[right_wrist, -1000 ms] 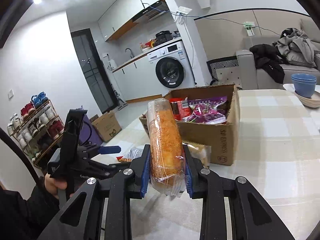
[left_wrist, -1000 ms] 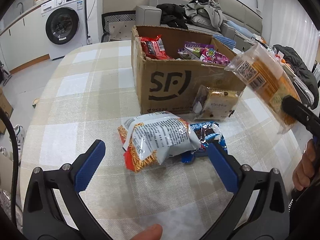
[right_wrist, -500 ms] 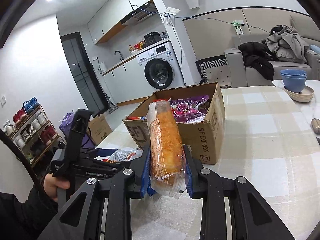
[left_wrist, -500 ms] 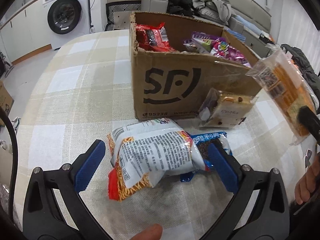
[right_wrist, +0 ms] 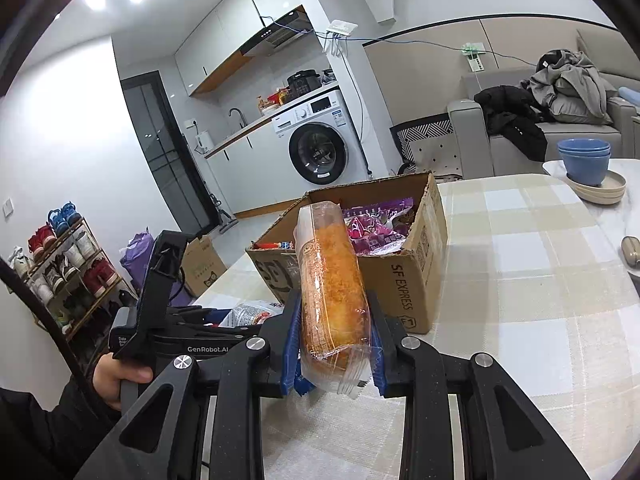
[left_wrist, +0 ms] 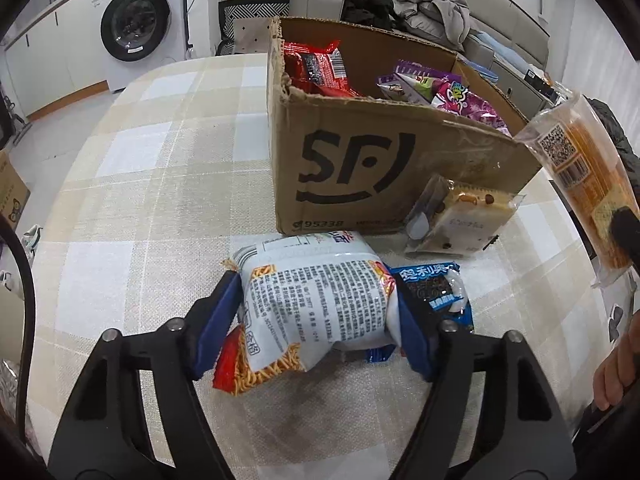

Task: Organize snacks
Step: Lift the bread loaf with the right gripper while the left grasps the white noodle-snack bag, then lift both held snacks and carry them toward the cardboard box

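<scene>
A cardboard SF box (left_wrist: 380,168) holding red and purple snack bags stands on the checked tablecloth; it also shows in the right wrist view (right_wrist: 404,280). My left gripper (left_wrist: 316,320) is shut on a white noodle-snack bag (left_wrist: 316,304) lying on the table in front of the box. A blue cookie pack (left_wrist: 432,292) lies beside it, under the right finger. A clear-wrapped cake (left_wrist: 464,216) leans against the box. My right gripper (right_wrist: 332,344) is shut on a long orange bread pack (right_wrist: 332,288), held upright above the table, right of the box (left_wrist: 588,176).
Stacked blue bowls on plates (right_wrist: 588,168) sit at the table's far right. A small object (right_wrist: 632,250) lies near the right edge. A washing machine (left_wrist: 136,24) and a sofa with clothes (left_wrist: 424,12) stand beyond the table.
My left gripper moved forward and closed on the noodle-snack bag. My right gripper kept its hold on the bread pack and shifted slightly nearer the box.
</scene>
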Tool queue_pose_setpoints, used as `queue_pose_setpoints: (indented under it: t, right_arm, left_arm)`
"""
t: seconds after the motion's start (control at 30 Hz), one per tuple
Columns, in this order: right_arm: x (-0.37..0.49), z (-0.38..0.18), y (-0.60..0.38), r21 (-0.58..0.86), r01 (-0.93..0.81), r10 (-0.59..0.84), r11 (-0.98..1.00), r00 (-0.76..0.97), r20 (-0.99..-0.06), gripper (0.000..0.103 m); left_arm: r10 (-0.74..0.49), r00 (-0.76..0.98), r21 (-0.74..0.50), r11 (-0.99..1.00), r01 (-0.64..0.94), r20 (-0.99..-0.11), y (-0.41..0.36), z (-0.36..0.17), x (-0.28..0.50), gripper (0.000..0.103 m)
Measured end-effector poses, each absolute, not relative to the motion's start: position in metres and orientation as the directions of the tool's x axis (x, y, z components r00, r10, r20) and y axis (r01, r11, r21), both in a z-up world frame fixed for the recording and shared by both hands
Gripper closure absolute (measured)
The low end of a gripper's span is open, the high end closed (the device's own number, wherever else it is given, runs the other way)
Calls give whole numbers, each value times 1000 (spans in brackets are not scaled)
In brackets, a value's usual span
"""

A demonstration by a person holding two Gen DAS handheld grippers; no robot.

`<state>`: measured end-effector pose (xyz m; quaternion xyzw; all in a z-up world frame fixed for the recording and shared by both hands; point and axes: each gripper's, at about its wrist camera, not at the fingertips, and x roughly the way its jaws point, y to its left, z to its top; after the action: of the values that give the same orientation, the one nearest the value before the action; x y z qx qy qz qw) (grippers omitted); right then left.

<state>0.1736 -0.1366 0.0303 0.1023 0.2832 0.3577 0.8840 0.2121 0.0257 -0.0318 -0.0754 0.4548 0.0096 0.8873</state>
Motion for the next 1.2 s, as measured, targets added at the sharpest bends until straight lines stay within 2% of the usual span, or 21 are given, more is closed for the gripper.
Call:
queue_pose_setpoints:
  t: [0.2, 0.7, 1.2]
  right_arm:
    - [173, 33, -136, 385, -580, 696, 718, 583, -419, 74]
    - [174, 34, -137, 393, -575, 697, 717, 596, -399, 74]
    - [175, 36, -135, 400, -555, 684, 729, 615, -392, 74]
  left_arm:
    - [-62, 611, -129, 989, -67, -790, 24, -30, 202, 41]
    - [-109, 682, -202, 978, -58, -724, 41, -7, 153, 41]
    - [-86, 767, -204, 977, -59, -635, 59, 40, 128, 41]
